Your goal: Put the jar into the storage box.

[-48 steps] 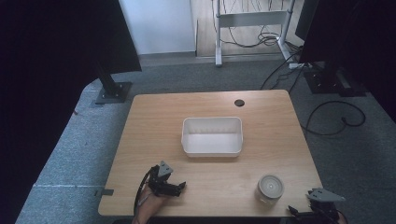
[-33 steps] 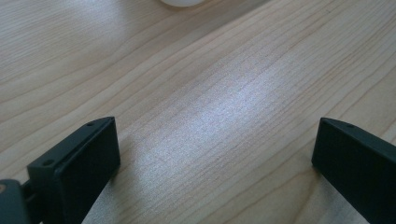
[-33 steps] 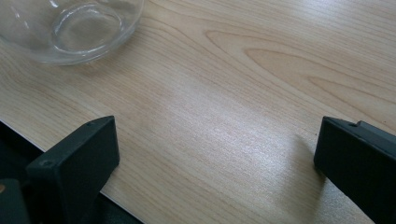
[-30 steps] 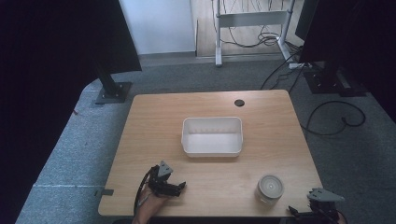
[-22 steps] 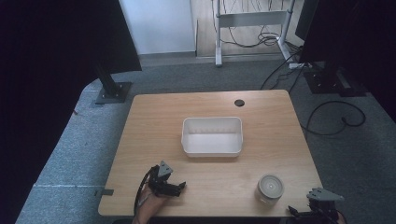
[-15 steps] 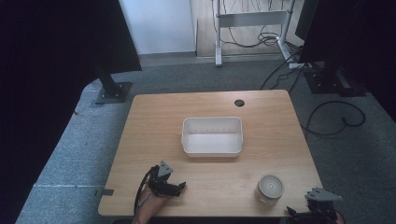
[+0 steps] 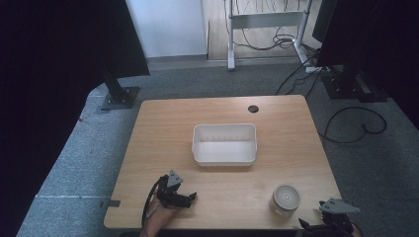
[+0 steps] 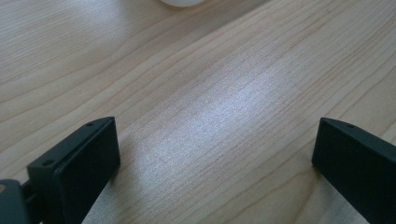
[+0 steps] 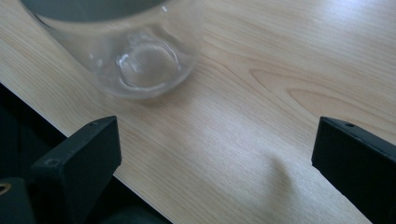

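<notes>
A pale wooden tabletop (image 7: 163, 133) stood on grey carpet, its grain running clear in both gripper views. A white tub (image 7: 225, 143) sat near its middle, open side up. A glass jar (image 7: 285, 199) stood close to the near right edge, well apart from the tub. A dark round hole (image 7: 253, 108) marked the far side. The left hand-held gripper (image 7: 184, 198) rested on the wood near the front left edge.
</notes>
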